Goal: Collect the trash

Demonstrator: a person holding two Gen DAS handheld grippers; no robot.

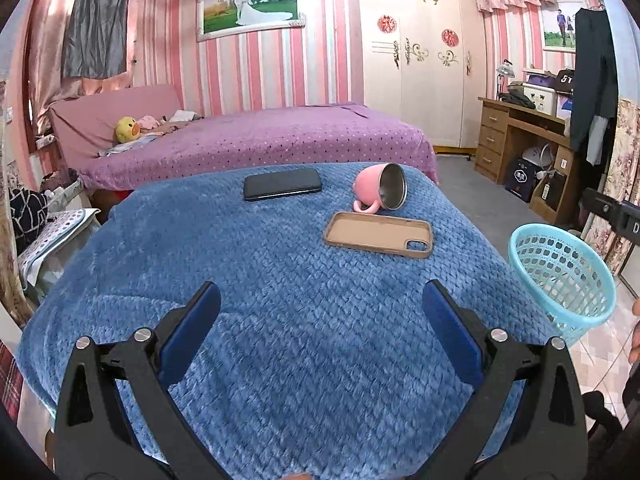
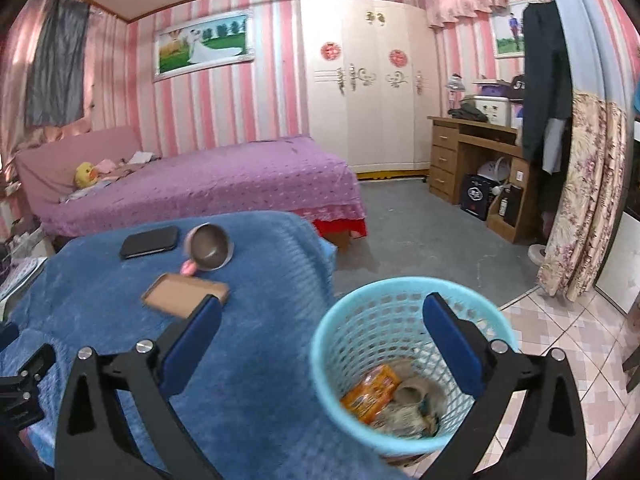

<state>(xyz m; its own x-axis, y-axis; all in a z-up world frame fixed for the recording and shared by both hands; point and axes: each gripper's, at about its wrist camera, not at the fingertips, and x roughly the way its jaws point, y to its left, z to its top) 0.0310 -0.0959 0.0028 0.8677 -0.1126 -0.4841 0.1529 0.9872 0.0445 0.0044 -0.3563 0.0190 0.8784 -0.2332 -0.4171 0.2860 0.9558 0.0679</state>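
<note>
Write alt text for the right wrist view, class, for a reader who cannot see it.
An open right gripper hangs over a light blue basket that holds an orange packet and other blurred trash. To its left, a blue blanket carries a phone, a tipped pink mug and a tan phone case.

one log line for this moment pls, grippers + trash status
left gripper: open, empty | right gripper: open, empty, above basket | orange packet: in basket | blanket: phone, mug, case left
</note>
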